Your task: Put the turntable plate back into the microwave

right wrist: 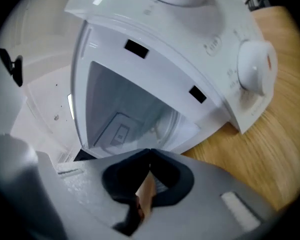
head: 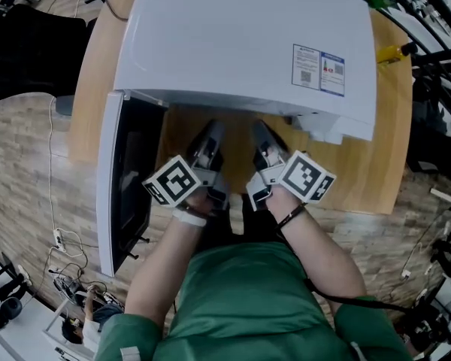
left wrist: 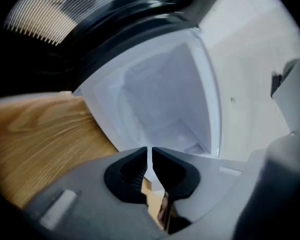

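Green shirt [head: 240, 299] and two bare forearms lead to two tools before one white microwave [head: 240, 36] on the wooden worktop [head: 376, 156]. Its one door [head: 128, 179] hangs open at the left. In the cavity [right wrist: 125, 109] a curved glassy rim, seemingly the turntable plate [right wrist: 167, 124], lies on the floor. The left tool [left wrist: 150, 154] and right tool [right wrist: 149, 159] are both closed and empty.

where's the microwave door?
Head view, left side: the microwave door stands swung open from the front-left corner of the microwave, just left of the left gripper.
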